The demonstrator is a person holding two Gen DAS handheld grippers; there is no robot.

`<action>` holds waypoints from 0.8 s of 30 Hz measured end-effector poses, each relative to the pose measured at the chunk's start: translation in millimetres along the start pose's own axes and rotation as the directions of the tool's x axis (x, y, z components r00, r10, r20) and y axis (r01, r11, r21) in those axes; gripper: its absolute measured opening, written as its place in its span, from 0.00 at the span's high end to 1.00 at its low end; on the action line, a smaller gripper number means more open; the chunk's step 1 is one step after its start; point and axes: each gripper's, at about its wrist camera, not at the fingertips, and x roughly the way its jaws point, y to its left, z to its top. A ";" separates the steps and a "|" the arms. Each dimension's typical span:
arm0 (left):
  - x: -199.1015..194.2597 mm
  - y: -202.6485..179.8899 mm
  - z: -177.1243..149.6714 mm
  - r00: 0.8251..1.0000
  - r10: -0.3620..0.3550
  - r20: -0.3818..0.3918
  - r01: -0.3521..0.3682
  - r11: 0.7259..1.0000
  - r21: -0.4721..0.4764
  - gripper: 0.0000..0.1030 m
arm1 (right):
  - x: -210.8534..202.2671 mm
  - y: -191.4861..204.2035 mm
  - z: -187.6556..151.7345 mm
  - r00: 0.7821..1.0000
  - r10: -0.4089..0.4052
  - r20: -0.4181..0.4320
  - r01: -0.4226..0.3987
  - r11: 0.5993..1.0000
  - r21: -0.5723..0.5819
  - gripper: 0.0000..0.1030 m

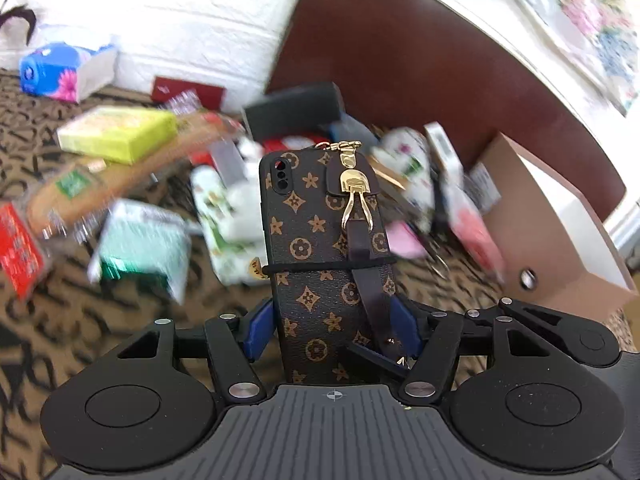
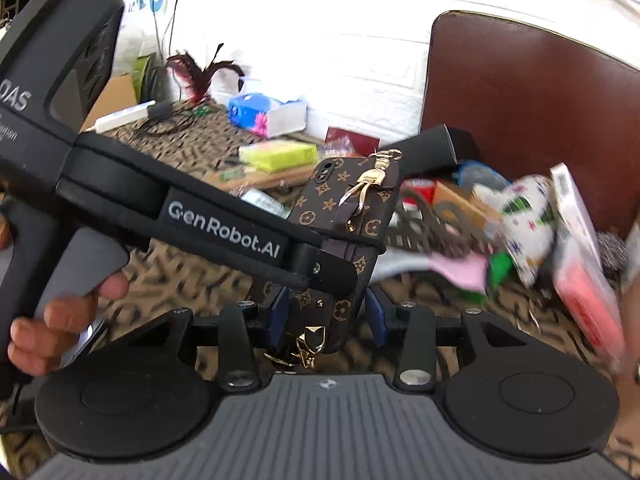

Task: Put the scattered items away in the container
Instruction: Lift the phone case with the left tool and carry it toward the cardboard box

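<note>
We see the brown monogram-print phone case with a gold clasp (image 1: pixel 320 248) upright, raised above the patterned counter (image 1: pixel 120 320). Our left gripper (image 1: pixel 332 320) has its jaws pressed on the case's sides; our right gripper (image 2: pixel 326 314) has jaws partly open around its lower end, contact unclear.

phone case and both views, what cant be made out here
- Phone case: its lower end sits behind the left gripper body in the left wrist view.
- Right gripper: the left gripper's finger crosses the case in the right wrist view, so pad contact is unclear.
- Scattered items: motion blur, labels unreadable.
- Cardboard box: inside hidden, edge cuts it.
</note>
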 end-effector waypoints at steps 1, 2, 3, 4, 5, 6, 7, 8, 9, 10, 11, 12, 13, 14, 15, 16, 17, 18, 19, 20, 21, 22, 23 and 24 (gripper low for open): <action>-1.5 -5.1 -6.0 1.000 -0.014 -0.014 0.014 1.000 -0.005 0.38 | -9.3 -1.2 -6.0 1.000 0.000 -0.006 0.000 1.000 0.008 0.54; -2.4 -10.1 -12.0 0.999 -0.027 -0.028 0.027 1.000 -0.011 0.38 | -18.5 -2.7 -12.4 1.000 -0.002 -0.012 0.002 1.000 0.020 0.54; -2.8 -16.5 -18.7 0.998 -0.038 -0.043 0.037 0.999 -0.013 0.37 | -27.7 -4.9 -19.3 1.000 -0.005 -0.019 0.005 0.999 0.036 0.54; -2.6 -23.9 -25.7 0.997 -0.047 -0.057 0.046 0.999 -0.007 0.37 | -36.7 -7.4 -26.8 1.000 -0.008 -0.026 0.009 0.999 0.052 0.54; -2.2 -31.5 -32.6 0.996 -0.053 -0.072 0.053 0.999 0.004 0.37 | -44.2 -8.8 -33.8 0.999 -0.012 -0.036 0.015 0.998 0.062 0.54; -1.6 -39.5 -39.8 0.994 -0.060 -0.087 0.061 0.998 0.015 0.36 | -52.3 -10.8 -41.6 0.999 -0.021 -0.049 0.024 0.997 0.071 0.54; 0.1 -47.6 -46.7 0.992 -0.068 -0.102 0.071 0.997 0.023 0.36 | -58.7 -11.3 -47.5 0.998 -0.034 -0.061 0.038 0.996 0.079 0.54; 2.1 -54.9 -52.5 0.990 -0.076 -0.116 0.080 0.996 0.030 0.35 | -64.5 -12.7 -53.0 0.996 -0.047 -0.075 0.053 0.995 0.086 0.54; 3.9 -62.7 -58.7 0.988 -0.086 -0.129 0.092 0.995 0.037 0.33 | -71.8 -14.0 -59.8 0.995 -0.059 -0.082 0.067 0.993 0.095 0.54; 5.5 -69.2 -64.7 0.985 -0.100 -0.140 0.106 0.994 0.039 0.33 | -78.6 -15.4 -66.4 0.994 -0.069 -0.082 0.078 0.991 0.111 0.53; 7.5 -74.9 -68.7 0.982 -0.113 -0.154 0.121 0.992 0.040 0.32 | -86.0 -18.4 -73.5 0.994 -0.073 -0.079 0.083 0.988 0.133 0.52; 9.9 -81.1 -72.8 0.978 -0.124 -0.170 0.134 0.990 0.044 0.28 | -92.2 -21.8 -79.9 0.994 -0.075 -0.081 0.087 0.983 0.159 0.50; 12.5 -86.9 -76.3 0.974 -0.130 -0.184 0.142 0.988 0.054 0.29 | -97.5 -24.2 -85.1 0.994 -0.079 -0.079 0.093 0.979 0.179 0.48; 14.4 -92.9 -80.6 0.972 -0.132 -0.196 0.149 0.986 0.070 0.30 | -102.2 -25.5 -90.4 0.994 -0.085 -0.076 0.097 0.978 0.186 0.48; 16.5 -99.0 -84.0 0.968 -0.137 -0.210 0.159 0.983 0.090 0.29 | -105.4 -25.9 -94.3 0.994 -0.090 -0.068 0.101 0.978 0.184 0.47; 18.6 -104.6 -86.8 0.965 -0.137 -0.223 0.164 0.981 0.108 0.29 | -107.7 -26.2 -97.4 0.994 -0.097 -0.057 0.106 0.977 0.183 0.45; 20.1 -109.0 -88.2 0.966 -0.126 -0.227 0.157 0.980 0.126 0.26 | -109.2 -26.4 -99.2 0.993 -0.105 -0.051 0.113 0.977 0.184 0.41; 20.6 -111.9 -88.7 0.968 -0.109 -0.224 0.144 0.979 0.146 0.22 | -108.4 -27.1 -99.6 0.992 -0.114 -0.056 0.123 0.975 0.186 0.32; 20.4 -114.0 -88.5 0.972 -0.091 -0.217 0.128 0.978 0.163 0.20 | -107.0 -28.4 -100.5 0.991 -0.121 -0.062 0.131 0.973 0.190 0.28; 20.5 -115.3 -88.2 0.975 -0.075 -0.210 0.113 0.978 0.175 0.19 | -105.9 -29.2 -101.9 0.990 -0.123 -0.062 0.133 0.972 0.196 0.27; 20.8 -115.4 -87.7 0.977 -0.059 -0.204 0.098 0.978 0.184 0.19 | -105.4 -30.1 -102.6 0.991 -0.117 -0.059 0.126 0.971 0.205 0.27; 21.8 -114.8 -87.5 0.979 -0.042 -0.202 0.081 0.978 0.191 0.19 | -104.1 -31.0 -102.5 0.993 -0.104 -0.056 0.114 0.971 0.212 0.27; 23.0 -113.6 -86.7 0.979 -0.028 -0.202 0.068 0.978 0.196 0.19 | -102.6 -31.0 -102.7 0.994 -0.092 -0.051 0.101 0.971 0.216 0.27; 23.3 -112.0 -86.1 0.979 -0.022 -0.203 0.062 0.978 0.197 0.19 | -100.8 -31.4 -103.0 0.995 -0.086 -0.048 0.094 0.971 0.220 0.27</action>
